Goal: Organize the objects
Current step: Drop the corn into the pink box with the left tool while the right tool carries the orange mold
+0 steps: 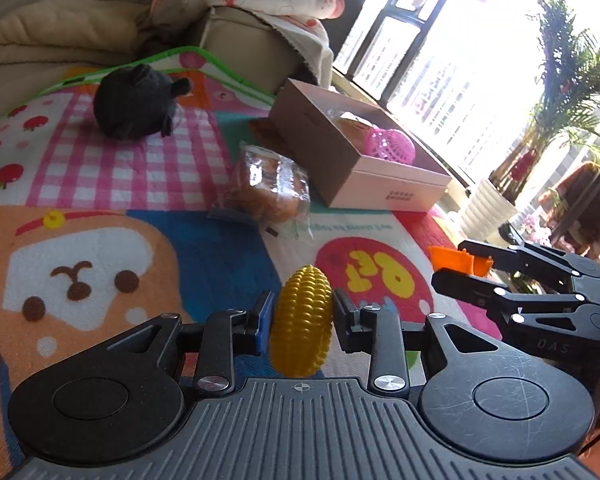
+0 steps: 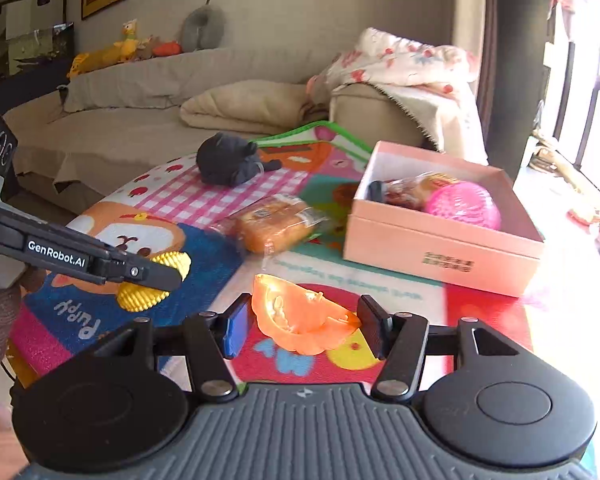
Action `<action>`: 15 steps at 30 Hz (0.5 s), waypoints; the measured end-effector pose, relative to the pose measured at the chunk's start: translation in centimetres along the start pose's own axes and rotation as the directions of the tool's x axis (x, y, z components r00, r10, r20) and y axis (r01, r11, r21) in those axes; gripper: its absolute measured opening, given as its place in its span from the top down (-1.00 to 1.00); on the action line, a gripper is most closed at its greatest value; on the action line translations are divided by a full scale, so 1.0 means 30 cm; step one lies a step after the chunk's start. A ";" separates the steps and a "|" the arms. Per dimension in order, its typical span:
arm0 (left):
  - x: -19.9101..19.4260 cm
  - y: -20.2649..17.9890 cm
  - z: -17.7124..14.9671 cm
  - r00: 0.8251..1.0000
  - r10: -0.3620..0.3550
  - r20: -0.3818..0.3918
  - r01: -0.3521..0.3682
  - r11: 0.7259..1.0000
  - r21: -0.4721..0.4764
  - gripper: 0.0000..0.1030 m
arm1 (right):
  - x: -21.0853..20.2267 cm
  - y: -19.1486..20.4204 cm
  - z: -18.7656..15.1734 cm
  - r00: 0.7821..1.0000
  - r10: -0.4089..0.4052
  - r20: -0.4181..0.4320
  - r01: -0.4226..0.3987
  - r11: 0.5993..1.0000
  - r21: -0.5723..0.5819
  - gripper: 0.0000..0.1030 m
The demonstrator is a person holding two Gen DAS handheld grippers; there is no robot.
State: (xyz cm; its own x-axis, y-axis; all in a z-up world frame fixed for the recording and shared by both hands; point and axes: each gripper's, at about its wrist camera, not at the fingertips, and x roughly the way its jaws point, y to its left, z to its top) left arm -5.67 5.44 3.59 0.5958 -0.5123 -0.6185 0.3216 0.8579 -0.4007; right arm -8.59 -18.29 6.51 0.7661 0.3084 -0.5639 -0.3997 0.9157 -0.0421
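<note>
Low in the frame, the left gripper (image 1: 302, 320) clamps a yellow, knobbly toy corn cob (image 1: 301, 326); the right gripper (image 2: 300, 326) pinches a translucent orange shell-shaped toy (image 2: 300, 320), above a colourful cartoon play mat (image 2: 204, 256), beige sofa (image 2: 140, 112) behind

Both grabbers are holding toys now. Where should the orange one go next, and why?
Probably the right gripper should carry the orange toy forward and to the right, over the pink box. The box is open, a pink ball and a wrapped snack already lie inside, and there looks to be free space. The left gripper holds the toy corn, which could follow.
</note>
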 end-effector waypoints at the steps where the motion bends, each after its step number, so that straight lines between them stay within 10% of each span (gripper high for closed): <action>1: 0.014 -0.025 0.006 1.000 -0.028 -0.013 0.029 1.000 0.005 0.32 | -0.026 -0.025 -0.007 0.999 -0.033 0.021 0.033 0.999 0.006 -0.11; 15: 0.168 -0.330 0.496 0.957 -0.108 0.268 0.069 0.987 0.148 0.31 | -0.068 -0.191 -0.072 0.983 -0.152 0.099 0.133 0.974 0.181 -0.11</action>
State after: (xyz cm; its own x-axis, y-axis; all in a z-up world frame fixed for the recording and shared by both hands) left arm 5.11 -5.05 14.51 0.7330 -0.5721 -0.3680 0.4676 0.8167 -0.3382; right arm -8.96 -24.71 6.11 0.8642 0.1894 -0.4662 -0.1966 0.9799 0.0338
